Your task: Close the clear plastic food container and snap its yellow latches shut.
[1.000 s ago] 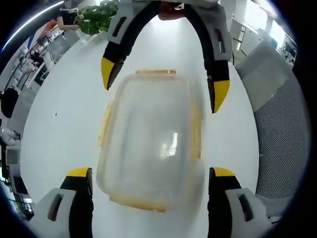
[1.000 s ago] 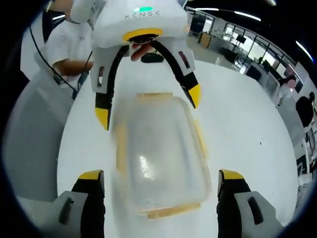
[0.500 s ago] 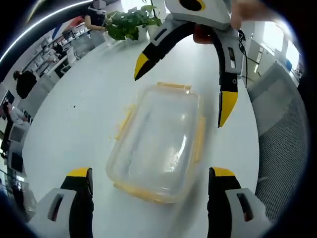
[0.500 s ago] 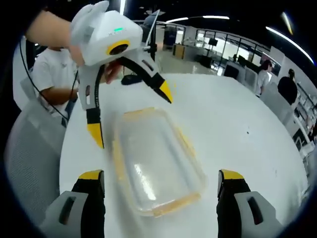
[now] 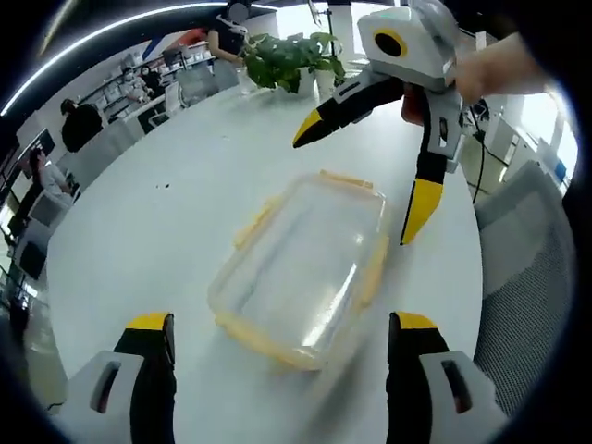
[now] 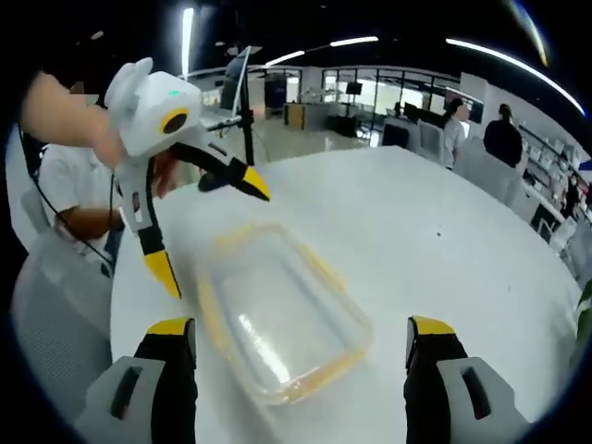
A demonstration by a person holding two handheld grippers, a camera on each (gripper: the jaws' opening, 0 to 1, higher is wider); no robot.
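White desk [image 5: 148, 213]: fills the middle of both views and carries the container. An office stretches behind it, with a potted plant [image 5: 291, 57] at the upper centre of the left gripper view.

Clear plastic food container [image 5: 305, 264]: lies flat at frame centre, its lid seemingly already seated on the base. The yellow latches [image 5: 373, 270] along its edges look flared outward rather than pressed down, though the blur leaves this uncertain. By this reading the closing is done and the snapping remains.

Left tongs [image 5: 276, 331]: jaws spread wide at the bottom of their own view, gripping nothing, and poised near the container's near end. They also appear at the upper left of the right gripper view [image 6: 208, 227].

Right tongs [image 6: 301, 333]: jaws likewise parted and empty, apart from the container; seen at the upper right of the left gripper view [image 5: 356, 190].
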